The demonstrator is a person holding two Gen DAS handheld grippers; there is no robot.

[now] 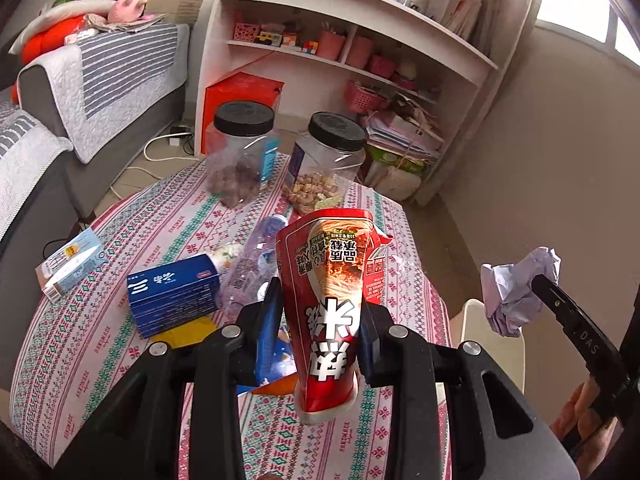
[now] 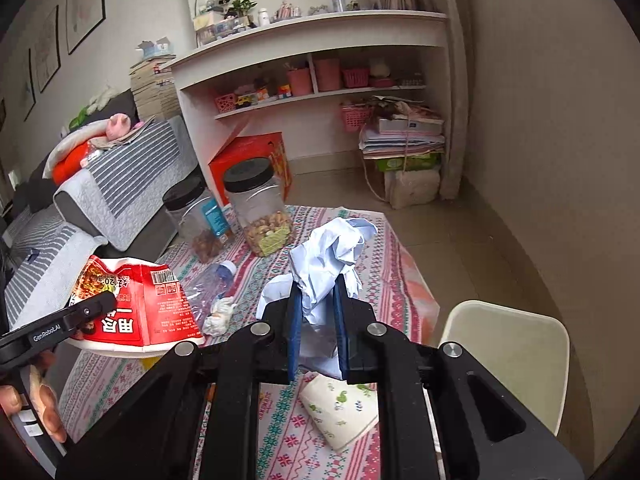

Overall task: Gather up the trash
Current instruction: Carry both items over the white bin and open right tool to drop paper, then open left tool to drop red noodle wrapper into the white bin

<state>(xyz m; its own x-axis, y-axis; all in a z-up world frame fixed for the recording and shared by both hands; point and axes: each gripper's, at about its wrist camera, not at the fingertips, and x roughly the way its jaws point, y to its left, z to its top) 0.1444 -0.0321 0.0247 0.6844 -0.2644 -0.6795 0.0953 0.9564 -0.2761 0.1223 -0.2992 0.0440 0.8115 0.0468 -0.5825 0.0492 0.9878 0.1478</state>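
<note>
My left gripper (image 1: 320, 312) is shut on a red instant-noodle cup (image 1: 332, 304), held tilted above the patterned table; the cup also shows in the right wrist view (image 2: 136, 308). My right gripper (image 2: 316, 304) is shut on a crumpled ball of white paper (image 2: 332, 256), which also shows in the left wrist view (image 1: 516, 292), held over the table's right side. A cream bin (image 2: 516, 352) stands beside the table at the right. On the table lie a crushed clear bottle (image 2: 212, 280), a small paper wad (image 2: 218, 316) and a printed paper cup (image 2: 340, 408).
Two black-lidded clear jars (image 1: 244, 152) (image 1: 324, 168) of snacks stand at the table's far side. A blue box (image 1: 172, 296) and a small carton (image 1: 72, 264) lie at the left. A sofa (image 1: 100, 92) is left; white shelves (image 1: 340, 52) behind.
</note>
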